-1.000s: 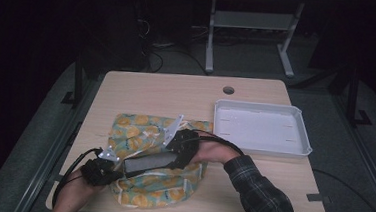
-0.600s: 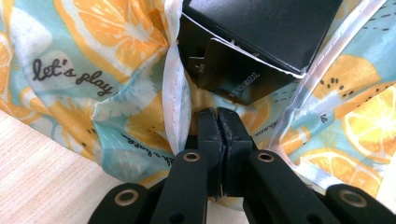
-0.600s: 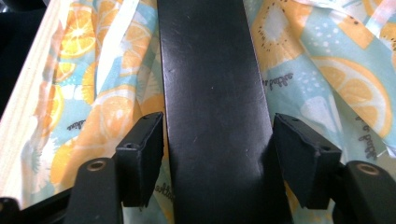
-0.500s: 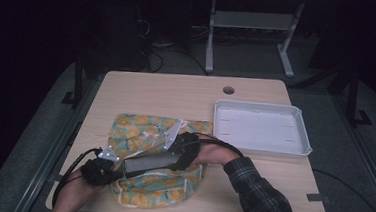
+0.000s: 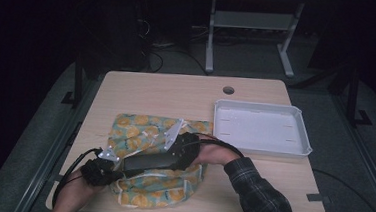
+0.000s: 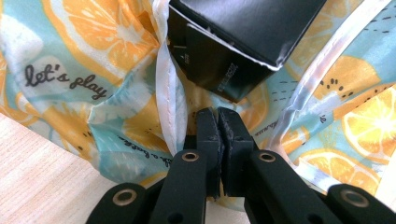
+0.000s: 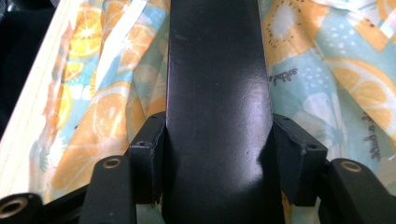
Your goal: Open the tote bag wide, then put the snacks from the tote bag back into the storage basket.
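Jaws closing on black box (image 7: pixel 217 112), bag (image 6: pixel 93 60) beneath

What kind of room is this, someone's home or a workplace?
Most likely a lab or recording workshop, not a home. A plain wooden table with a cable hole stands in a dark room, cables trail on the floor behind, and a person works with a handheld gripper on a fruit-print bag.

Left tongs (image 6: pixel 218 122) pinched shut on orange-print bag (image 6: pixel 93 93) fabric; black box (image 6: pixel 243 42) end just beyond, pale surface (image 6: pixel 37 182) near-left.
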The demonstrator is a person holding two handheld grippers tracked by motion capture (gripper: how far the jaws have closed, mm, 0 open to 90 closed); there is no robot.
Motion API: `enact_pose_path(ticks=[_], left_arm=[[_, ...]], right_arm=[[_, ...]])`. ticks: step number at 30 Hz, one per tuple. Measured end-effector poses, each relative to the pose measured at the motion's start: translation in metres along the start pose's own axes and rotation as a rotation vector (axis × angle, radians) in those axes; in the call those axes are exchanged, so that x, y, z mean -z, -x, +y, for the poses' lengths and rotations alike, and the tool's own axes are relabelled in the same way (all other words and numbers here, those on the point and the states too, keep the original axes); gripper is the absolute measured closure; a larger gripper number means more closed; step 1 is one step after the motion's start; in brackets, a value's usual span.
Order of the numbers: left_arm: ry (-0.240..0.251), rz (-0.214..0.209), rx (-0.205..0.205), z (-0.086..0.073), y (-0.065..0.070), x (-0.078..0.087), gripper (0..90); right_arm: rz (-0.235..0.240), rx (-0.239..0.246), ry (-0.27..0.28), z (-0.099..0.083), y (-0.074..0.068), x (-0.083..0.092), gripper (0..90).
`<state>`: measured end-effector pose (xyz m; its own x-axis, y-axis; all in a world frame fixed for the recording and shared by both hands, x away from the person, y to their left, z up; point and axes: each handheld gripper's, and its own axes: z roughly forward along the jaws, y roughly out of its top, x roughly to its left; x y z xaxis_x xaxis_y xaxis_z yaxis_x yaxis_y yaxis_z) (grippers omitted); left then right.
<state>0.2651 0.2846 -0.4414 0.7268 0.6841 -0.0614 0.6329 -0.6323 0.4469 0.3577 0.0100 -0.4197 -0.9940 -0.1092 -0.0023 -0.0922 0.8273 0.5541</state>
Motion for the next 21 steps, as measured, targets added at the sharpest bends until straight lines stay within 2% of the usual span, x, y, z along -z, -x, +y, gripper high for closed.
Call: enact_pose_path(ticks=[3,6,10,21], left_arm=[[0.002,-0.001,0.002,0.0,0.0,0.0,86.9],[0.005,0.001,0.006,0.0,0.0,0.0,86.9],[0.005,0.002,0.005,0.0,0.001,0.0,86.8],[0.004,-0.002,0.006,0.0,0.0,0.0,86.5]], right_arm=[[-0.005,0.012,0.016,0.0,0.001,0.002,41.6],[0.0,-0.006,0.02,0.001,-0.001,0.005,41.7],[-0.005,0.01,0.049,0.003,-0.001,0.01,41.7],[-0.004,-0.005,0.093,0.007,0.0,0.023,41.7]])
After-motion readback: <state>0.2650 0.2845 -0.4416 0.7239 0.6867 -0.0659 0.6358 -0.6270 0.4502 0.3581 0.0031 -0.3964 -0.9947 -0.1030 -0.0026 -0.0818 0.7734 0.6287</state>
